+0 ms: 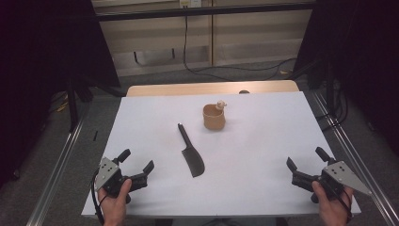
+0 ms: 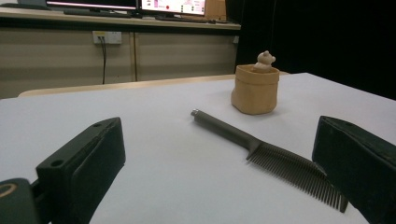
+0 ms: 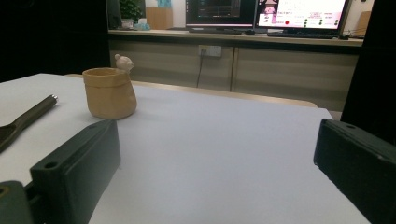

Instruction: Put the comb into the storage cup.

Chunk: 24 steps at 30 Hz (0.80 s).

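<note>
both of your tools — left tool and right tool — stand spread and empty, nothing started: the comb lies untouched on the bench, just before the cup.

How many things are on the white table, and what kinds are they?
Comb: 1
Tan cup with a small figure on its rim: 1
Total: 2
</note>
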Motion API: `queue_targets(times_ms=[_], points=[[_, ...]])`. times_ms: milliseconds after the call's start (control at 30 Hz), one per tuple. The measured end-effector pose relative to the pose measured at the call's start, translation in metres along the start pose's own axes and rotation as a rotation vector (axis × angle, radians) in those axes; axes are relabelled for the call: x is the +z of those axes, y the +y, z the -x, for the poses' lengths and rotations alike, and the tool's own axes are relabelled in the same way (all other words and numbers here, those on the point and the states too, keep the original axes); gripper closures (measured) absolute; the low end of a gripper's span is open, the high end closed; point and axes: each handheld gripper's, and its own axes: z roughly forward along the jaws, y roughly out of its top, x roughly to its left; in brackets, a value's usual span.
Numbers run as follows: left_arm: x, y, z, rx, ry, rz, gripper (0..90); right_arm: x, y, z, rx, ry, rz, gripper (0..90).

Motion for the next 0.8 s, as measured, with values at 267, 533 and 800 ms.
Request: queue_targets(times_ms=[267,533,800], points=[[0.0005,0.0011,-0.0004,-0.006,0.0,0.001,2.7,0.0008,-0.0003,0.0006,0.008,0.008,-0.001,0.0],[0.0033,0.0016,0.0003,-0.008,-0.017,-0.003,2.7,0.0021,-0.0003,0.0004,0.01,0.018,0.002,0.0],[0.006,0.0048,0.0019,0.004,-0.059,-0.006,2.7,0.0015,-0.0003,-0.0001,0.017,0.021,-0.002,0.0]])
